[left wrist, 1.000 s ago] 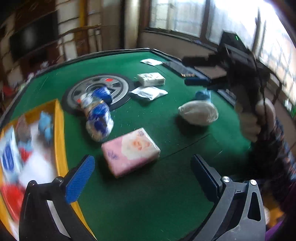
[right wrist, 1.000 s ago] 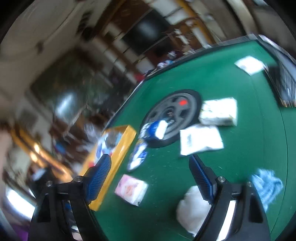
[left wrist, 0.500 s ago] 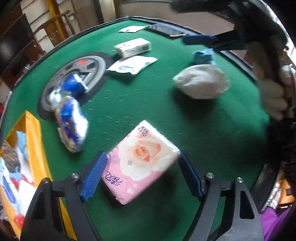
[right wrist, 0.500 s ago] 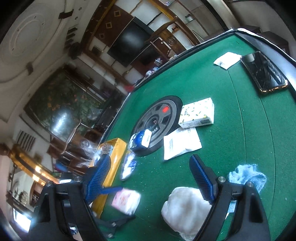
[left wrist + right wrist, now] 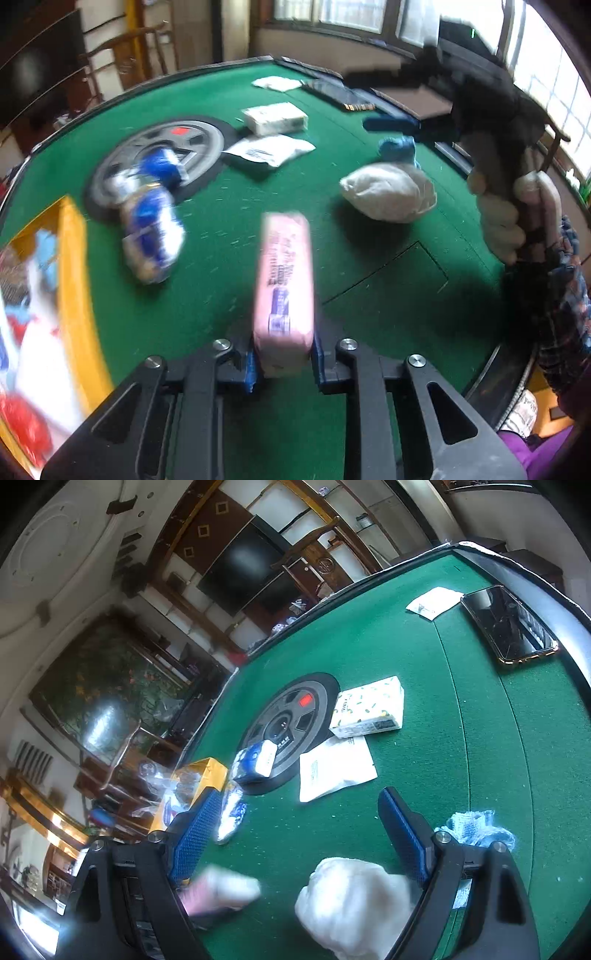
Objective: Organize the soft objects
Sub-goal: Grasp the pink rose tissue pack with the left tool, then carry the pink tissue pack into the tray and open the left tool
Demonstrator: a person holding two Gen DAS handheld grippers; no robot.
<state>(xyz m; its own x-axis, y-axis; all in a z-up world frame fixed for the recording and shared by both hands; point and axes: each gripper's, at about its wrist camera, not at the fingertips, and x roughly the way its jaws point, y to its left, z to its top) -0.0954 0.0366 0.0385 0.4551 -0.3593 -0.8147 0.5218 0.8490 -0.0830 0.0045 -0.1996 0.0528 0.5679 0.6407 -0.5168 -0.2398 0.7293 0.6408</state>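
Observation:
My left gripper (image 5: 282, 363) is shut on a pink tissue pack (image 5: 284, 284) and holds it on edge above the green table (image 5: 369, 314). The pack also shows blurred in the right wrist view (image 5: 218, 890). My right gripper (image 5: 295, 838) is open and empty, hovering over a white cloth bundle (image 5: 354, 901); in the left wrist view that bundle (image 5: 388, 192) lies on the table below the right gripper (image 5: 391, 122). A yellow box (image 5: 70, 280) holding soft items stands at the left. A blue and white pack (image 5: 153, 236) lies beside it.
A blue cloth (image 5: 476, 827), a flat white packet (image 5: 332, 771), a patterned tissue box (image 5: 369, 707), a phone (image 5: 509, 624) and a small white packet (image 5: 434, 602) lie on the table. Another blue pack (image 5: 255, 762) sits on the round black disc (image 5: 291, 720).
My left gripper closed on the pink tissue pack and lifted it off the table, turning it on edge. My right gripper stayed open over the white bundle.

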